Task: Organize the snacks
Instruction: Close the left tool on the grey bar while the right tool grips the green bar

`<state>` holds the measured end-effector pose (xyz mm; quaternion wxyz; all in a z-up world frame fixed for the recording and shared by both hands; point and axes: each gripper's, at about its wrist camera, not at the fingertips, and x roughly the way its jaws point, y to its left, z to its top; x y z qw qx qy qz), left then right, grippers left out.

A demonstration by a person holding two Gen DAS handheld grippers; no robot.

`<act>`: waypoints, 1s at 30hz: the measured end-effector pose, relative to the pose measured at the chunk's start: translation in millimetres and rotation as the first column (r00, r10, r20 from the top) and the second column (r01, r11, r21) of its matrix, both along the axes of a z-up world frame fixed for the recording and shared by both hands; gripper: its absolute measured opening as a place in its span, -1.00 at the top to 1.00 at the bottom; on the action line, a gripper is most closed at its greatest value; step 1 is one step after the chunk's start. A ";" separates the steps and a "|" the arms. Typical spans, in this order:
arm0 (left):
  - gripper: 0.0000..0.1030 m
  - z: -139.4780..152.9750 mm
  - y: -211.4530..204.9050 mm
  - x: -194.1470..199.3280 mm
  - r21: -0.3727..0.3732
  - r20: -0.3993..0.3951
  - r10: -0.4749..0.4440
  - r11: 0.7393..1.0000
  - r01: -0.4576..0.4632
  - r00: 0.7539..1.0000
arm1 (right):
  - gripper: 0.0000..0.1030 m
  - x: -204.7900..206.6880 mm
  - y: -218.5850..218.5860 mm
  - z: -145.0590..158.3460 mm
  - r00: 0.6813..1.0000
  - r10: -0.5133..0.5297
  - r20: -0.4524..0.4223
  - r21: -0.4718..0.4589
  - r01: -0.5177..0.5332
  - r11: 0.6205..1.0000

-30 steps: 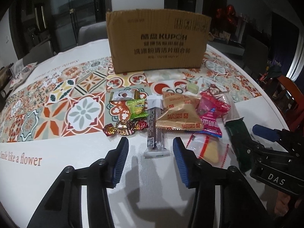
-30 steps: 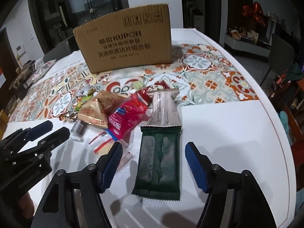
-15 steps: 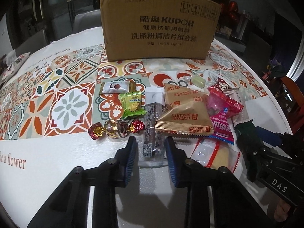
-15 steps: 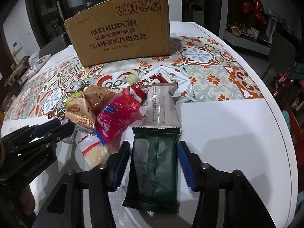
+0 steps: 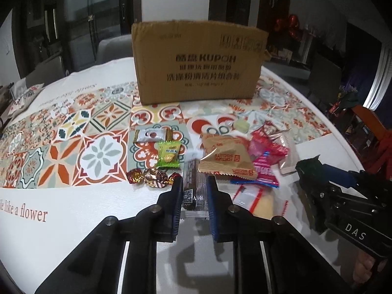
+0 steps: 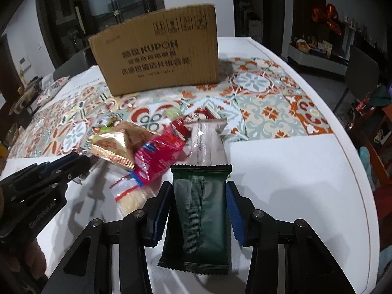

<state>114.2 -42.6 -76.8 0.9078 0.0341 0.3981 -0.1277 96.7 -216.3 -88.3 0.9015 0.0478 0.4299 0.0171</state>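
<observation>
The table (image 5: 73, 215) is round and white; a cloth with bright tile flowers in orange, green and cream runs across it; curly words are printed on the white part at 9 o'clock in the left view. The room behind is dark, with glass doors, a grey chair and shiny red balloons (image 6: 327, 16) at 1 o'clock. A brown cardboard box (image 5: 198, 63) stands at 12 o'clock, with dark letters on its side.

The snacks lie in a heap in the middle of the table, in front of the box. The dark snack bar (image 5: 193, 186) is long and thin; its long way runs from 6 to 12 o'clock, pointing at the box; its wrapper is brown and shiny, with a small square code near the end at 6 o'clock. The left gripper (image 5: 194, 183) has this bar between its blue pads, which press on both long sides; its jaws are closing.

The green packet (image 6: 201, 210) is a flat, dark green bag with zigzag ends and a seam down the middle; its long way also runs from 6 to 12 o'clock. The right gripper (image 6: 199, 191) grips it on both sides; its jaws are closing too.

Near them lie a gold biscuit bag (image 5: 225, 156), a pink packet (image 5: 263, 161), a grey packet (image 6: 208, 144), a clear bag with a yellow cake (image 5: 259, 203), a lime green sweet (image 5: 169, 155) and a shiny twisted candy (image 5: 153, 177).
</observation>
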 end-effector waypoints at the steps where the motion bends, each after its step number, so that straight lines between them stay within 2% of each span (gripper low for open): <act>1: 0.63 3.7 0.3 -3.2 -0.003 0.013 -0.001 1.000 0.001 1.000 | 0.12 -2.2 0.8 4.1 1.000 0.003 0.015 -0.003 -0.003 1.000; 2: 0.69 5.8 -0.1 -5.0 -0.004 0.020 -0.002 1.000 0.002 1.000 | 0.12 -4.1 1.5 8.3 1.000 0.005 0.030 -0.005 -0.005 1.000; 4: 0.96 14.6 1.2 -11.1 -0.009 0.052 -0.005 1.000 0.005 0.999 | 0.12 -6.9 2.2 15.3 0.999 0.009 0.051 -0.007 -0.009 1.000; 7: 0.96 25.1 3.6 -18.8 -0.019 0.096 -0.005 1.000 0.007 0.995 | 0.12 -10.3 3.1 26.7 0.996 0.015 0.085 -0.004 -0.014 1.000; 11: 0.96 26.3 9.9 -25.2 -0.046 0.081 -0.010 0.999 0.014 0.997 | 0.12 -15.4 9.9 36.4 0.994 0.041 0.105 0.006 -0.042 0.999; 14: 0.94 21.8 14.6 -29.2 -0.042 0.058 -0.021 0.999 0.023 0.998 | 0.12 -19.8 17.8 37.4 0.992 0.071 0.103 0.013 -0.073 0.997; 18: 0.71 14.1 17.8 -26.9 0.017 0.058 -0.033 0.999 0.032 0.998 | 0.12 -17.1 27.9 31.1 0.991 0.111 0.074 0.041 -0.115 0.993; 21: 0.58 8.7 20.5 -19.8 0.005 0.029 -0.046 0.999 0.046 0.998 | 0.12 -9.9 38.9 25.4 0.987 0.153 0.049 0.053 -0.156 0.986; 30: 0.57 -16.3 23.7 4.2 -0.034 -0.088 -0.069 0.997 0.066 0.994 | 0.12 9.8 49.8 12.4 0.984 0.177 -0.001 0.078 -0.176 0.981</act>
